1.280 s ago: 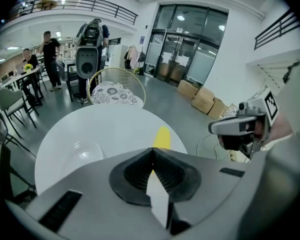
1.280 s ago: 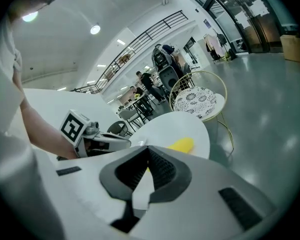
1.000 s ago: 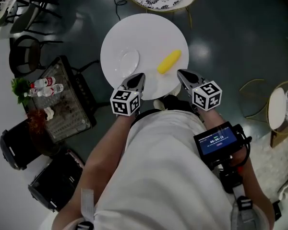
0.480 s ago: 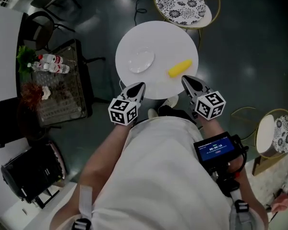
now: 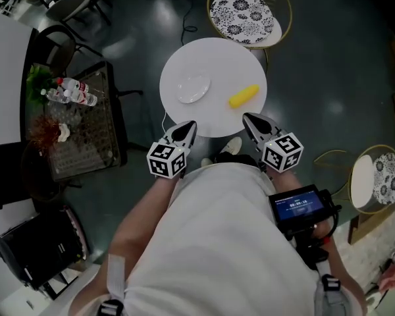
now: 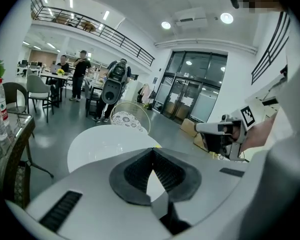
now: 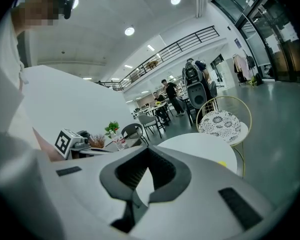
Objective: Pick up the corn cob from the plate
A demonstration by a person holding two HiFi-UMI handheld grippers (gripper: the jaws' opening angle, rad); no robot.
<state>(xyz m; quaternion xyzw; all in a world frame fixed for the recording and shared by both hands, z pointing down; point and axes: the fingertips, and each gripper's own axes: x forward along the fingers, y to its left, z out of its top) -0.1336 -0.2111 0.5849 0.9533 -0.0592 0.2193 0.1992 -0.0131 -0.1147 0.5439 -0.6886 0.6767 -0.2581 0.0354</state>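
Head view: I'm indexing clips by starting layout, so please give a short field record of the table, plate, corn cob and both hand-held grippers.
table: round, white
plate: small, pale, on the table's left part, nothing on it
corn cob: yellow, lying on the table right of the plate, apart from it
left hand-held gripper: jaws together, empty, at the table's near edge
right hand-held gripper: jaws together, empty, short of the corn cob, not touching it

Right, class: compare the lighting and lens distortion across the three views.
Head view: dim overall, only the white table and yellow corn cob stand out. Left gripper view: fisheye curvature, dark corners, bright ceiling lights. Right gripper view: same bowing and dark corners.
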